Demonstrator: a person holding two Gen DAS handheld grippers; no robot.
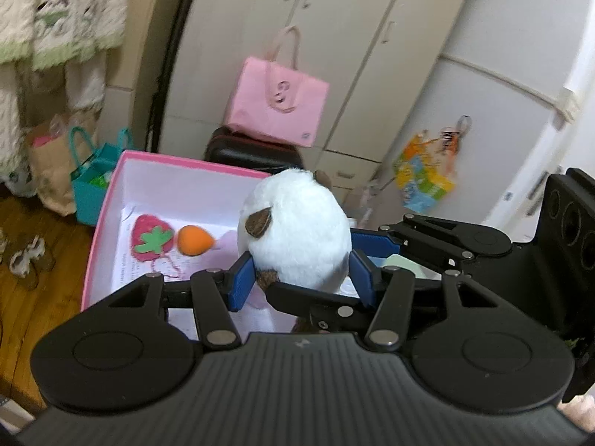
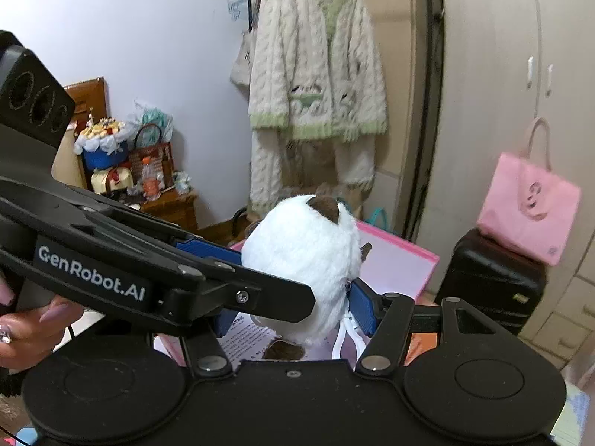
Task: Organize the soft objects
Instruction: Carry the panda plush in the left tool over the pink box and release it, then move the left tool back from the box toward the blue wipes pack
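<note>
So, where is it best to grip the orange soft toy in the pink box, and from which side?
Grip the orange toy across its round, wide body, coming from above. It lies flat on the floor of the pink box, its pointed end aimed right; the strawberry toy sits close on its left, so place the fingers front and back.

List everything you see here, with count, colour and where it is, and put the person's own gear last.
plush: one, white with brown ears, held over the box
box: one, pink rim, white inside, below the plush
strawberry: one, red felt, green leaf, in the box
carrot: one, orange, in the box beside the strawberry
pink bag: one, on the suitcase
suitcase: one, black, by the wardrobe
cardigan: one, cream and green, hanging
left claw: black, blue pads, on the plush
right claw: black, blue pads, on the plush
</note>
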